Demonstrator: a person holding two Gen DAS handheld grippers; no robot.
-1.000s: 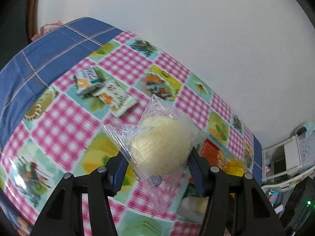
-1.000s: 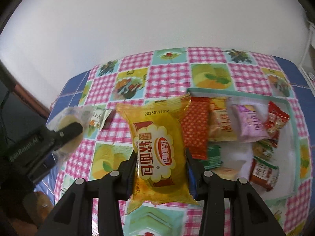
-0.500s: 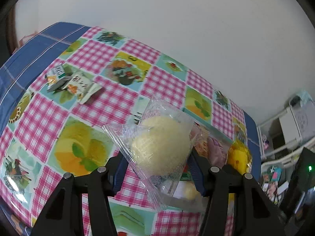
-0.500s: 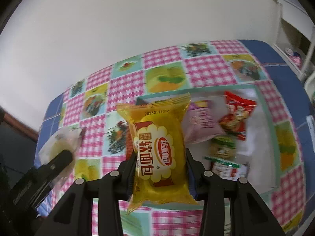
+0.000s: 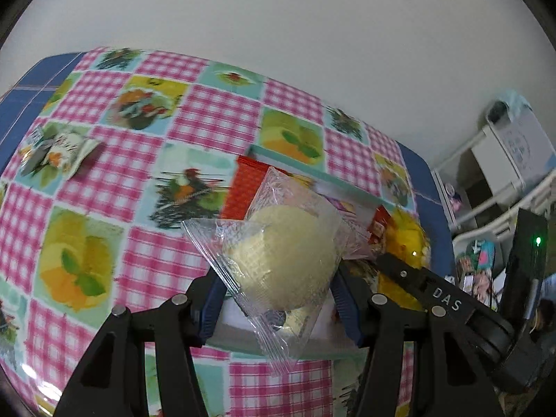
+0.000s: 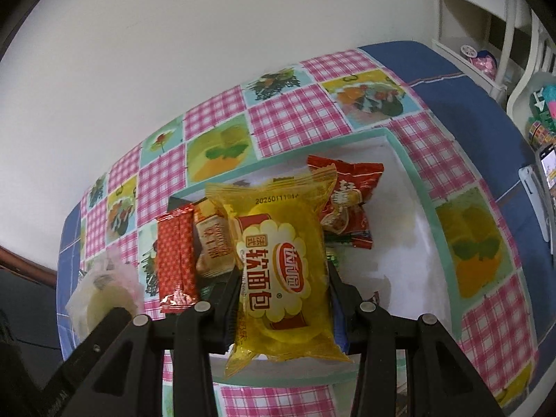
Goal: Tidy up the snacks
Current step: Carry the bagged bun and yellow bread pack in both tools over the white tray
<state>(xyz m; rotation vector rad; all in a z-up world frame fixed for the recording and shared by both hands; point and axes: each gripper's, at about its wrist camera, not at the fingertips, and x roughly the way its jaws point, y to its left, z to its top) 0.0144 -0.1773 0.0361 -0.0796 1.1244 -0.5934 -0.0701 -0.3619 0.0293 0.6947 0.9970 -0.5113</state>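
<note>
My left gripper (image 5: 278,295) is shut on a pale round bun in clear wrap (image 5: 281,264), held above the near left part of a white tray with a teal rim (image 5: 312,177). My right gripper (image 6: 283,285) is shut on a yellow soft-bread packet (image 6: 281,264), hanging over the same tray (image 6: 413,180). In the tray lie a red dotted bar (image 6: 175,260), an orange-tan packet (image 6: 213,243) and a red packet (image 6: 347,205). The left gripper with its bun (image 6: 100,299) shows at the lower left of the right wrist view; the right gripper's arm and yellow packet (image 5: 406,239) show at the right of the left wrist view.
Two small green-and-white packets (image 5: 55,153) lie on the checked tablecloth (image 5: 215,121) far left of the tray. A white wall stands behind the table. White shelving (image 6: 486,17) with small items stands past the table's right end.
Both grippers have carried their snacks to the right and rolled, so the tray now lies under them. The loose packets have slid toward the left edge of the left wrist view.
</note>
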